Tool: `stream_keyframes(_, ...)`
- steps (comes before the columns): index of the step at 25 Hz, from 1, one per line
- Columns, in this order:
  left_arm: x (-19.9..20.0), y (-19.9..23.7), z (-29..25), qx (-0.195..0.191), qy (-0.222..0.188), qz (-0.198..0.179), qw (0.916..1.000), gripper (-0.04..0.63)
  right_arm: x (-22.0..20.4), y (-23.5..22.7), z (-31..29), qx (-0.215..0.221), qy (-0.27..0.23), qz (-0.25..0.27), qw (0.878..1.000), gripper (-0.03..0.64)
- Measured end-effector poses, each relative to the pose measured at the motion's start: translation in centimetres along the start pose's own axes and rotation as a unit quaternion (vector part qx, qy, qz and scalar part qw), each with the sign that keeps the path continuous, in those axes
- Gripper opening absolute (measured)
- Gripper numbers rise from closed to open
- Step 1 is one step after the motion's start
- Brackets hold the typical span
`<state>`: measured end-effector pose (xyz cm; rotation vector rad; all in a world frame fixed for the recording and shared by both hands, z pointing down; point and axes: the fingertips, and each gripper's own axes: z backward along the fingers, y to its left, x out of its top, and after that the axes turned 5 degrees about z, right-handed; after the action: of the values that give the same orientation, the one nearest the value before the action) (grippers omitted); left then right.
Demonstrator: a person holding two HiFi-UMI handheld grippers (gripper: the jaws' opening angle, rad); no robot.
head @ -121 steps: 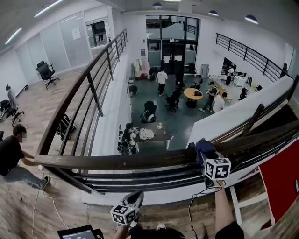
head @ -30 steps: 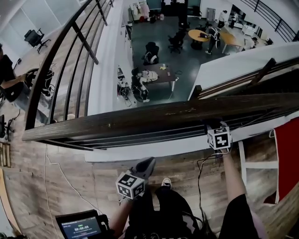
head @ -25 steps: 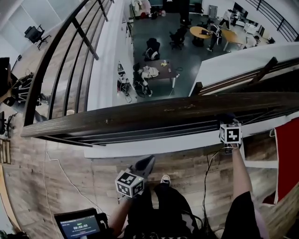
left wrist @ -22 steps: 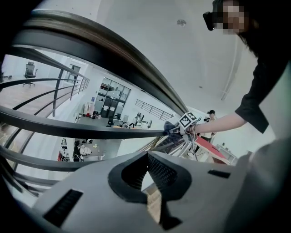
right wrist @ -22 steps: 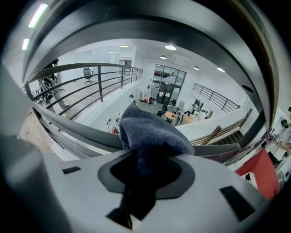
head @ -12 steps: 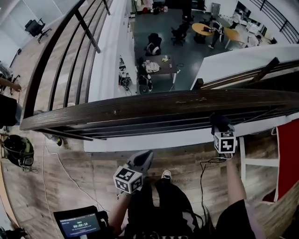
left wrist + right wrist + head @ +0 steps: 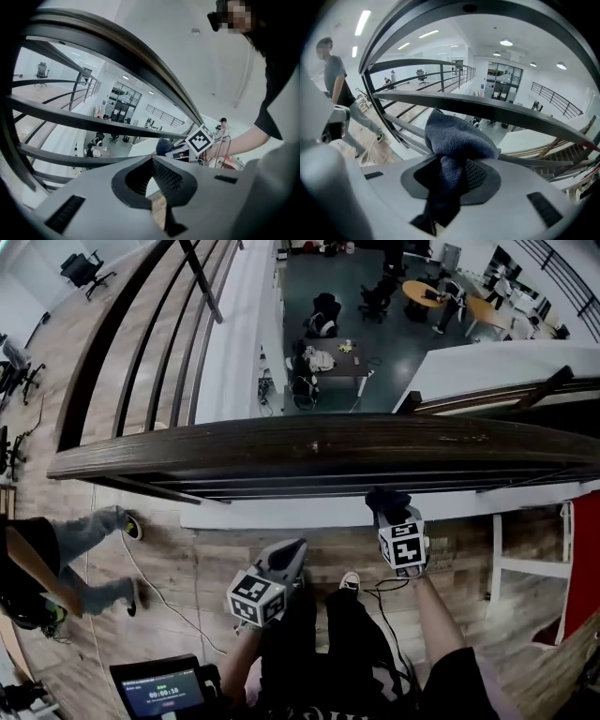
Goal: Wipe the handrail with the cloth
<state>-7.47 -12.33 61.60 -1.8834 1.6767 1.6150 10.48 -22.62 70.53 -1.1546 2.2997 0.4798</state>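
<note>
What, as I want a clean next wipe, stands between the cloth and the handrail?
Nothing visible does. The cloth, clamped in the right gripper's jaws, sits just off the handrail on the person's side, with only open air between them.

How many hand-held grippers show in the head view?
2: the left hand-held gripper, shut and empty, low centre; the right hand-held gripper, gripping the cloth below the handrail.

Grey L claw (image 7: 292, 552), R claw (image 7: 387, 512), b/w marker cubes (image 7: 255, 598); dark short sleeves (image 7: 452, 682), dark trousers (image 7: 349, 645)
</note>
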Motion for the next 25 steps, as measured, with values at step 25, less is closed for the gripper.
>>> stream_keyframes(25, -5.0, 19.2, 8.1, 0.062, 0.000, 0.059, 0.9963, 0.000, 13.7, 27.7, -20.3, 0.124, 0.018, 0.095, 0.988, 0.109)
